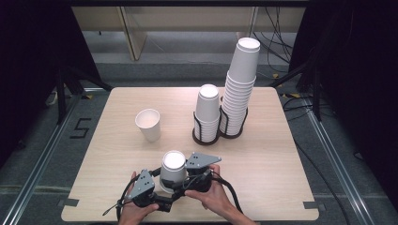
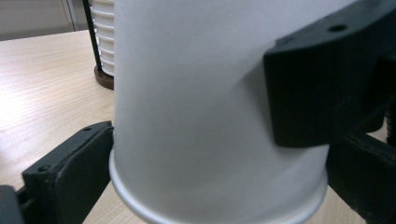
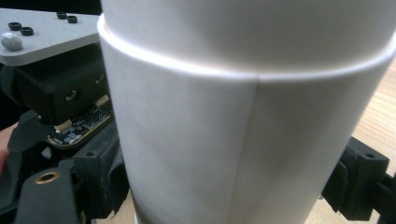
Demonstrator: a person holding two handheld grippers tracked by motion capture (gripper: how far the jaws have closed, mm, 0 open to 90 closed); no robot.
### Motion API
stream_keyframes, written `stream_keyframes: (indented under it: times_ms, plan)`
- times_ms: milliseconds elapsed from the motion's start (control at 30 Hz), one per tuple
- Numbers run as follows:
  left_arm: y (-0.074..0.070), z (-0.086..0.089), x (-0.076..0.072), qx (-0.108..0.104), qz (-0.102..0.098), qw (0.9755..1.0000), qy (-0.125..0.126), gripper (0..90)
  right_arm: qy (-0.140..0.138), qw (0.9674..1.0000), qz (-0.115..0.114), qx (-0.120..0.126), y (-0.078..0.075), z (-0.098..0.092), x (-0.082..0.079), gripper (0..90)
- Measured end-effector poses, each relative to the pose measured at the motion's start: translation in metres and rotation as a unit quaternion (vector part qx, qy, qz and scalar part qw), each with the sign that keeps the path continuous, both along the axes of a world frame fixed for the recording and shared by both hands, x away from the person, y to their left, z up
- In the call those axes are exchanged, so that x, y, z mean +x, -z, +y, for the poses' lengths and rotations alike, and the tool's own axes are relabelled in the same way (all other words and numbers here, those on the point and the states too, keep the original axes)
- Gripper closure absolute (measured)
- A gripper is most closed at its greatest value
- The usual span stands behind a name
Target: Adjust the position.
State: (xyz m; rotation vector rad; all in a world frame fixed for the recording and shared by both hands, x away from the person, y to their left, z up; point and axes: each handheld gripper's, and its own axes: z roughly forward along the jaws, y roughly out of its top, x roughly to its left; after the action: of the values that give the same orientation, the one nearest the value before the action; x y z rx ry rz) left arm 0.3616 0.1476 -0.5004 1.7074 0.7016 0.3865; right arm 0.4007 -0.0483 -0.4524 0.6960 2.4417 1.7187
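An upturned white paper cup (image 1: pixel 172 171) at the table's (image 1: pixel 263 154) six o'clock edge is flanked by the left gripper (image 1: pixel 157 180), jaws spread apart, and clasped by the right gripper (image 1: pixel 180 180).

You've got a light wood table (image 1: pixel 117 154), rounded corners, taking the middle of the high view, set on grey floor. Directly on it: one white paper cup (image 1: pixel 149 124) standing mouth up, left of centre. Right of centre, two dark round holders side by side and touching: the nearer holder (image 1: pixel 205 136) carries a short stack of upside-down cups (image 1: pixel 208 110), the farther holder (image 1: pixel 232 133) a tall stack (image 1: pixel 241 79) leaning right toward the top of the frame. At bottom centre an upside-down white cup (image 1: pixel 173 169) stands on the wood near your edge. Black tape marks sit at the bottom corners of the table.
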Motion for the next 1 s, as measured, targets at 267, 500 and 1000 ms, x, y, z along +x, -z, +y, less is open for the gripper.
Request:
stream_keyframes:
  times_ms: [267,500,1000]
  plan:
    - [-0.001,0.000,0.000,0.006,0.004,1.0000,-0.005,0.9,0.000,1.0000,0.004,0.002,0.001,0.004,0.000,15.9]
    - [-0.006,0.002,-0.002,0.030,-0.008,0.9995,0.005,4.9,-0.009,0.9998,0.016,-0.004,-0.005,0.000,0.003,13.5]
    - [-0.005,-0.001,-0.002,0.095,-0.013,0.9942,0.048,6.0,-0.026,0.9988,0.036,-0.022,-0.036,-0.028,0.011,18.2]
